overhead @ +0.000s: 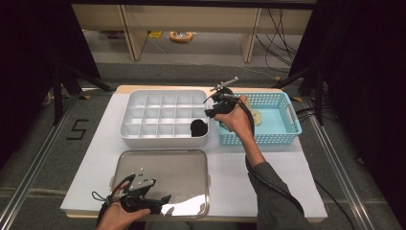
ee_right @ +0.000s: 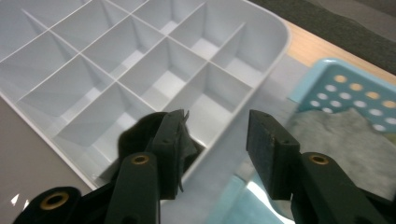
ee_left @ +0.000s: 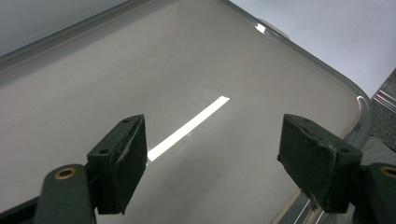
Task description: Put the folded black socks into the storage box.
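A white compartment tray [overhead: 165, 138] stands at the table's middle, with a black crumpled object [overhead: 199, 127] in its near right cell. My right gripper [overhead: 213, 111] hovers over the gap between that tray and a blue perforated basket [overhead: 268, 138]. In the right gripper view its jaws [ee_right: 217, 126] stand open with nothing between them. The black object [ee_right: 135, 135] lies below and behind the left jaw, in a cell of the tray [ee_right: 116, 56]. My left gripper [overhead: 160, 200] rests low over a metal tray [overhead: 167, 167], open and empty [ee_left: 212, 135].
The basket [ee_right: 345, 84] holds a pale flat piece [overhead: 257, 117], which looks like grey cloth [ee_right: 345, 126] from close up. The metal tray [ee_left: 140, 70] is bare and reflects a strip of light. White paper covers the table; dark floor and table legs lie beyond.
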A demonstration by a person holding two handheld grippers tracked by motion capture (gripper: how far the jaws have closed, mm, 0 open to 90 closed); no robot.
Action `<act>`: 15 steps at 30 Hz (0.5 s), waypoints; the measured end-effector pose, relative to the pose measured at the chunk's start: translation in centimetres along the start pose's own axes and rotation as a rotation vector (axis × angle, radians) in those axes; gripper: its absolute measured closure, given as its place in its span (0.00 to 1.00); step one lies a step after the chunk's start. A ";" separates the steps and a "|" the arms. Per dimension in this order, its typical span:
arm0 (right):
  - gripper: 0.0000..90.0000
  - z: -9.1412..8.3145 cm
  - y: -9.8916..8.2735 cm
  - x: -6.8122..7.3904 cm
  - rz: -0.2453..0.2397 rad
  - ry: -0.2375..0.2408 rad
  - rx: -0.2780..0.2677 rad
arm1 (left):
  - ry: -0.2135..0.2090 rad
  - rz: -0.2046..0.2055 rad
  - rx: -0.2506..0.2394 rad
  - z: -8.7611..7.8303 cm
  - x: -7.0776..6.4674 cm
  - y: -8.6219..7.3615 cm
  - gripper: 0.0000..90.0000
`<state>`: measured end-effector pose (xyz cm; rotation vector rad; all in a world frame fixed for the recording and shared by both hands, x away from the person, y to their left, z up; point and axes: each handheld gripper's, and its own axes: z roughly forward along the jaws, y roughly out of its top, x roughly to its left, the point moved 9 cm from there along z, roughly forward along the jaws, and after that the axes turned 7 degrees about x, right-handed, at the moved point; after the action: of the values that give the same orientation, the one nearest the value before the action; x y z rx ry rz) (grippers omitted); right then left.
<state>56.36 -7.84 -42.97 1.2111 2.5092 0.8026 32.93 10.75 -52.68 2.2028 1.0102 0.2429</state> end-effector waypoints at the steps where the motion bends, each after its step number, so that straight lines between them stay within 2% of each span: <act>1: 0.64 -0.2 -0.1 -0.3 0.020 -0.002 -0.011 | 0.003 0.001 -0.002 0.0 0.0 0.0 0.25; 2: 0.64 -0.4 -0.3 -0.8 0.011 -0.006 -0.004 | 0.000 0.001 -0.001 0.0 0.0 0.0 0.25; 3: 0.64 -0.6 -0.4 -1.1 0.035 -0.008 -0.016 | 0.001 0.000 -0.001 0.0 0.0 0.0 0.25; 4: 0.64 -0.8 -0.6 -1.5 0.030 -0.015 -0.015 | 0.018 0.018 0.017 0.0 0.4 -0.1 0.25; 8: 0.63 -1.3 -1.2 -2.7 0.065 -0.021 -0.023 | 0.012 0.020 0.014 -0.1 0.3 -0.1 0.25; 10: 0.63 -1.4 -1.5 -3.3 0.065 -0.029 -0.023 | 0.004 0.015 0.011 0.0 0.1 -0.1 0.25; 13: 0.63 -1.5 -1.9 -4.0 0.096 -0.041 -0.019 | 0.002 0.007 0.009 0.0 0.1 -0.1 0.25; 15: 0.63 -1.5 -2.1 -4.6 0.089 -0.047 -0.017 | -0.009 -0.008 0.010 0.0 -0.1 -0.1 0.25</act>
<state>57.18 -13.02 -43.06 1.3289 2.4204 0.8051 32.83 10.72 -52.78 2.2066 1.0170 0.2252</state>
